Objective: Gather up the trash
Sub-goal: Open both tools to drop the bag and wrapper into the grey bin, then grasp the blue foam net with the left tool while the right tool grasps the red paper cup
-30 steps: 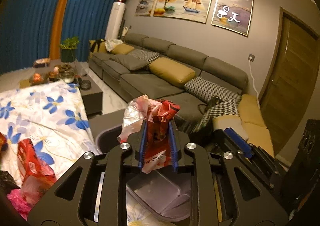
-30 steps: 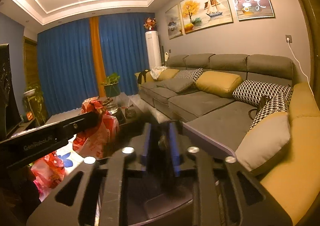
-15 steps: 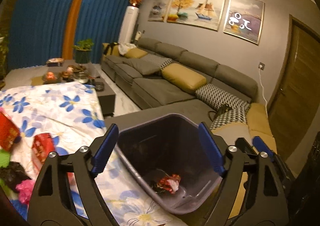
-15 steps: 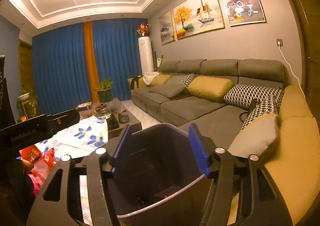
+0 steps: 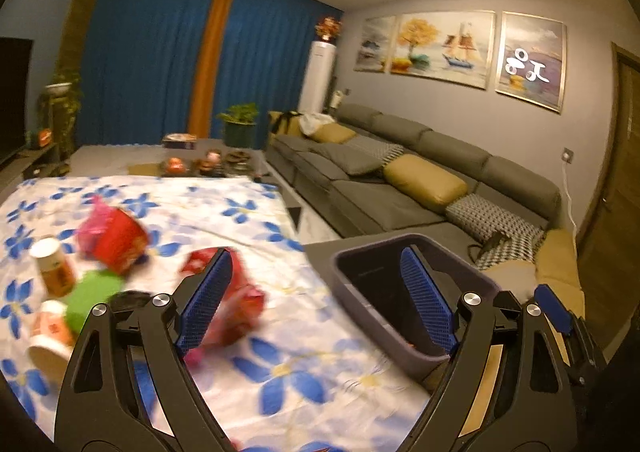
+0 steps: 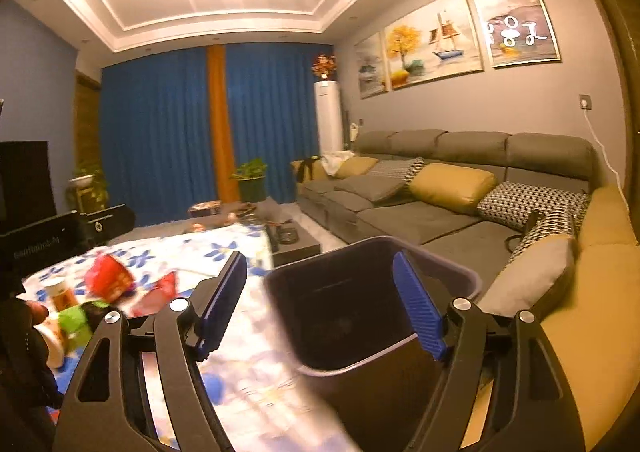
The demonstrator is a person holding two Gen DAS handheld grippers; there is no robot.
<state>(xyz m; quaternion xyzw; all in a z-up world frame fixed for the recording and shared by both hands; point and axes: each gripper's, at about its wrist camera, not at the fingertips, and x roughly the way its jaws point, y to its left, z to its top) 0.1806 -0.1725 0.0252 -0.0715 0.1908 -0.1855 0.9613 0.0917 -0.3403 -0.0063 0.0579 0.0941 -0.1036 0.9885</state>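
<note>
A dark grey trash bin (image 5: 360, 268) stands at the right edge of the table; it also shows in the right wrist view (image 6: 372, 252). My left gripper (image 5: 316, 302) is open and empty, over the table edge beside the bin. My right gripper (image 6: 320, 306) is open and empty, just in front of the bin's rim. Trash lies on the flowered cloth (image 5: 224, 208): a red wrapper (image 5: 240, 304) by my left finger, a red cup (image 5: 114, 238), two paper cups (image 5: 54, 266), a green piece (image 5: 94, 298). The red cup (image 6: 108, 278) shows in the right view too.
A grey sofa (image 5: 400, 180) with yellow and patterned cushions runs along the right wall. A dark coffee table (image 6: 288, 240) with small items stands beyond the cloth. Blue curtains (image 5: 160, 64) and a plant (image 5: 240, 124) are at the back. A black device (image 6: 60, 236) sits at the left.
My left gripper opened and dropped the red wrapper bundle into the bin, then swung left toward the trash on the cloth. My right gripper also opened.
</note>
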